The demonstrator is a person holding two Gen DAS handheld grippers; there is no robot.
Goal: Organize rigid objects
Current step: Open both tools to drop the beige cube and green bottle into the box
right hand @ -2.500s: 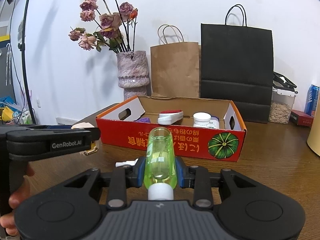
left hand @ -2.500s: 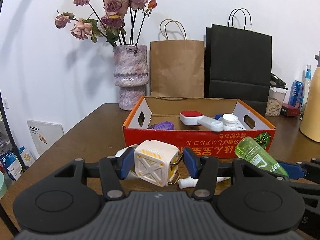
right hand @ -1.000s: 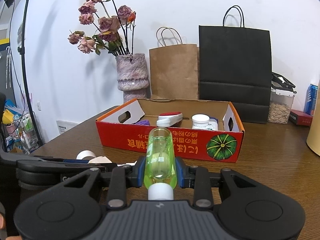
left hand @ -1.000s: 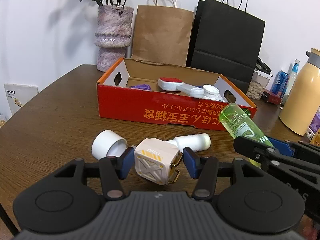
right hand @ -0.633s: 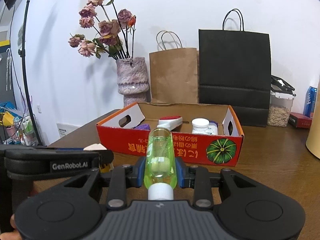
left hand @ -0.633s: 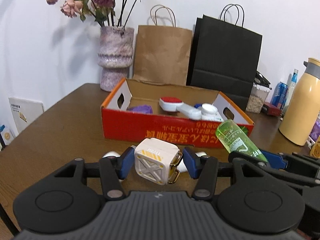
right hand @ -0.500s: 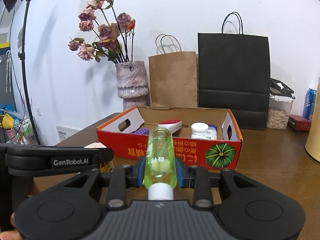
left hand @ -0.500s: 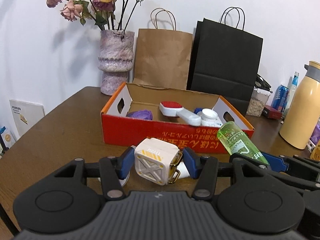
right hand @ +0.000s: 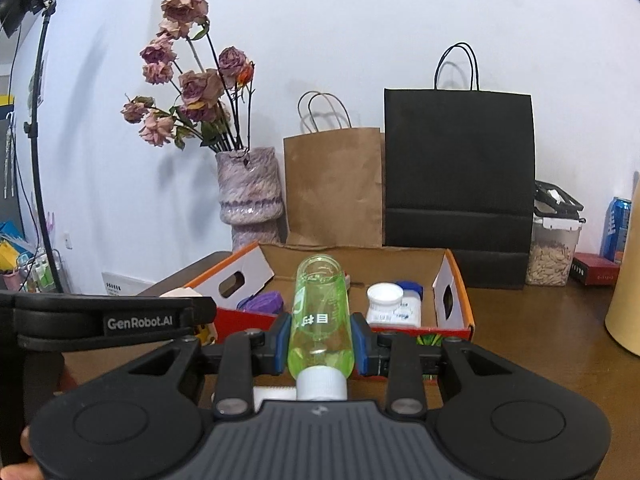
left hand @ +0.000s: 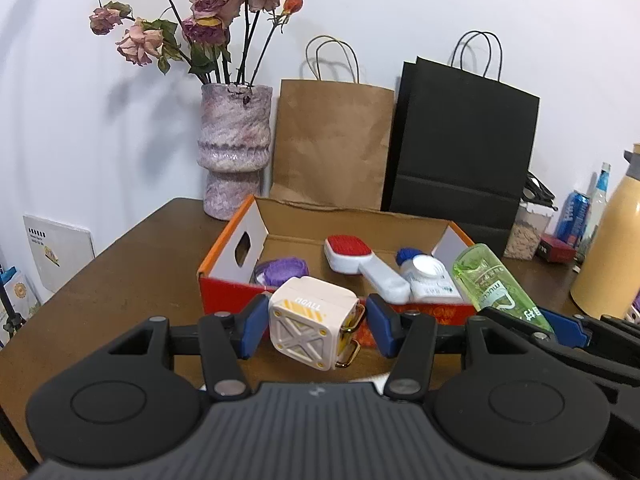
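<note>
So the left gripper is clamped on a cream cube gadget, hanging at the near edge of the red cardboard box. The right gripper is squeezing a green bottle, white cap toward the camera, pointing at 12 o'clock over the box. Inside it: a red-and-white brush, a white jar, and something purple, maybe yarn.

Left gripper clamping cream cube at centre, red cardboard box toward 12 o'clock, green bottle at 3 o'clock.
</note>
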